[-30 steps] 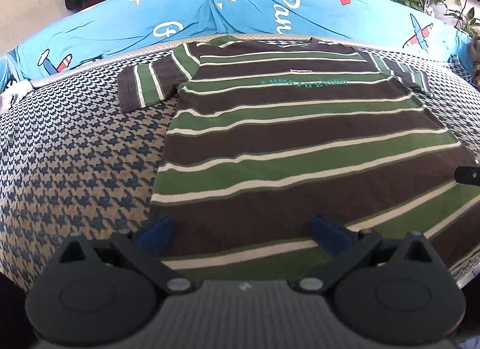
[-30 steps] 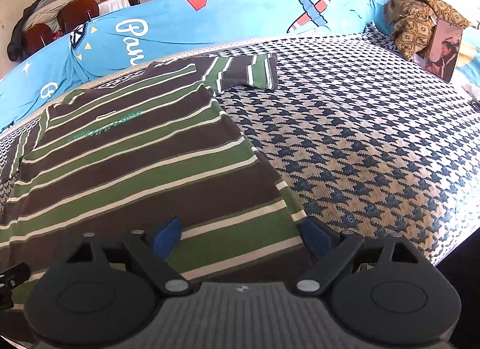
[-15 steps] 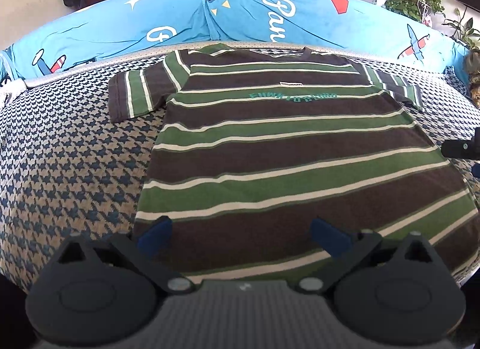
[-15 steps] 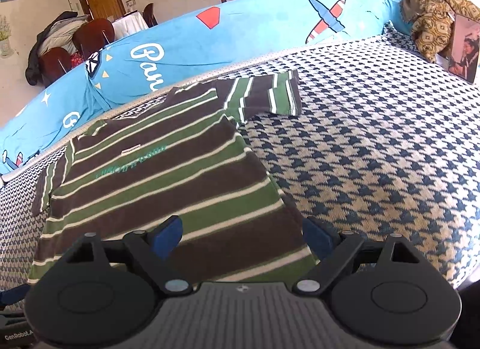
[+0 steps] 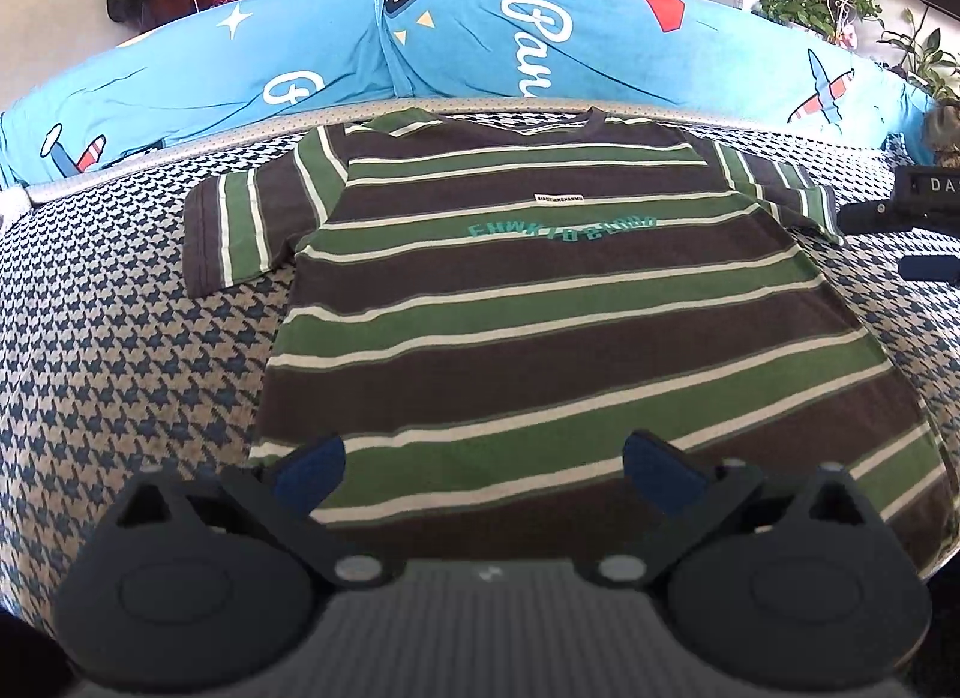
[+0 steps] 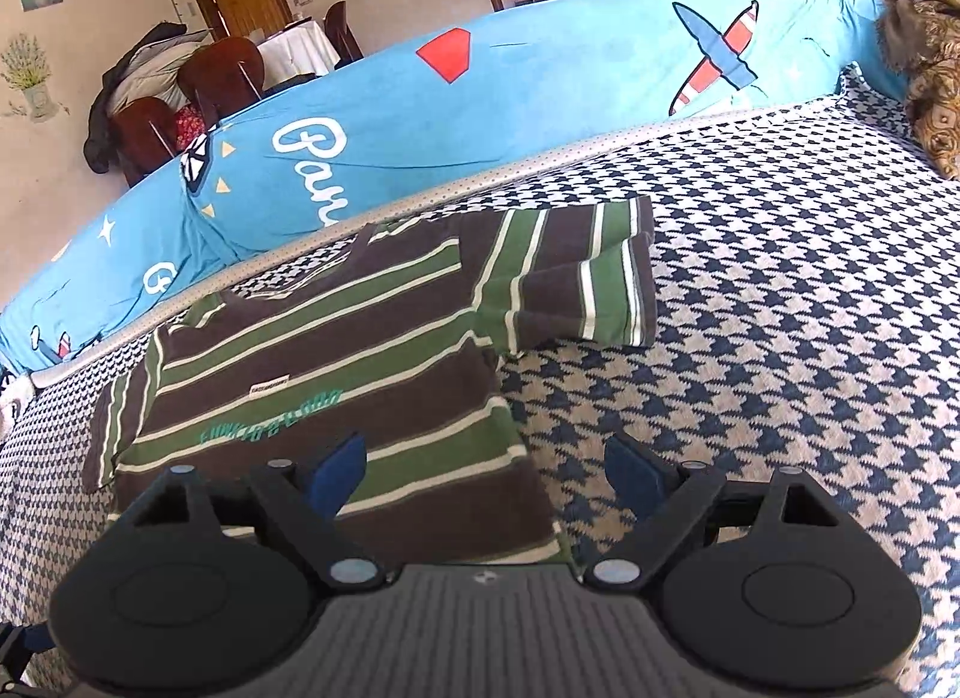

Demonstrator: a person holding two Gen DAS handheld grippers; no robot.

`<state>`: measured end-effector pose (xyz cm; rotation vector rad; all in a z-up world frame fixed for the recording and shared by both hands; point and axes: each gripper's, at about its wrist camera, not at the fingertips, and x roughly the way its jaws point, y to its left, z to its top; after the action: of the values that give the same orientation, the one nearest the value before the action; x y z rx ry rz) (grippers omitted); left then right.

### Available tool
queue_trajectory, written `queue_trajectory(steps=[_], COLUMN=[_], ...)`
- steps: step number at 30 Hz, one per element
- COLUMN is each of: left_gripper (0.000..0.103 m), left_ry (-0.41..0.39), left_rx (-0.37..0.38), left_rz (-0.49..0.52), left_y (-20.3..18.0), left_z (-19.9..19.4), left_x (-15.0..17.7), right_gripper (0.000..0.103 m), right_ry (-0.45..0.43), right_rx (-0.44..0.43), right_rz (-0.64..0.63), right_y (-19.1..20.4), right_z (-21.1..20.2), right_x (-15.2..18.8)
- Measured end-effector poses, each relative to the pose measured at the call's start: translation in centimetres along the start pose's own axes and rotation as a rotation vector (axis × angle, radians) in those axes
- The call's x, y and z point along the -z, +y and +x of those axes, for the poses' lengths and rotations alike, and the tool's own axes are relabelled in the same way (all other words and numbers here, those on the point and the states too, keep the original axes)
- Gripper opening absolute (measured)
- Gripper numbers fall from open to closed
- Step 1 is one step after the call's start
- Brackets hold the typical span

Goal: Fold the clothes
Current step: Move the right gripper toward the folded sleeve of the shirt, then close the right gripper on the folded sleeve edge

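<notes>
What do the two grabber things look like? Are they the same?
Yes, they match. The left gripper and right gripper each have two black angled fingers tipped with blue pads, two round black discs with a silver screw beside each, and a grey ribbed body. No cables, hands or sleeves show.

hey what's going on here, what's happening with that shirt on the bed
A person is holding a two-finger gripper in each hand over a striped T-shirt to fold it. The shirt lies flat, front up, on a checked bedspread, collar toward a blue cushion, both sleeves spread out. The left gripper and right gripper are both open above the shirt's lower part, holding nothing. No fold has been made yet.
</notes>
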<state>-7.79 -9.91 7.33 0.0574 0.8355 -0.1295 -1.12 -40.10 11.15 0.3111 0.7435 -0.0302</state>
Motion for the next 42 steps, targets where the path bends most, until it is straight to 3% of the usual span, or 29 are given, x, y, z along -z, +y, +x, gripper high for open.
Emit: queue_trajectory(steps=[10, 16, 22, 29, 42], left_gripper=[0.103, 0.103, 0.103, 0.103, 0.103], left_ry=[0.001, -0.006, -0.034, -0.015, 0.005], left_rx=[-0.014, -0.008, -0.009, 0.038, 0.065], left_rz=[0.042, 0.068, 0.047, -0.073, -0.083], left_y=[0.3, 0.9, 2.5, 4.3, 3.5], left_z=[1.6, 2.5, 3.3, 4.5, 4.9], left_x=[-3.7, -5.9, -8.5, -10.1, -9.9], right_gripper=[0.087, 0.069, 0.061, 0.061, 0.061], right_ry=[-0.027, -0.038, -0.048, -0.058, -0.061], right_rx=[-0.009, 0.002, -0.024, -0.038, -0.016], right_rz=[0.065, 0.106, 0.158, 0.254, 0.278], right_y=[-2.8, -4.9, -6.3, -8.0, -8.5], right_z=[2.2, 3.8, 5.3, 7.3, 11.2], right_x=[-3.3, -4.6, -5.7, -6.8, -7.6])
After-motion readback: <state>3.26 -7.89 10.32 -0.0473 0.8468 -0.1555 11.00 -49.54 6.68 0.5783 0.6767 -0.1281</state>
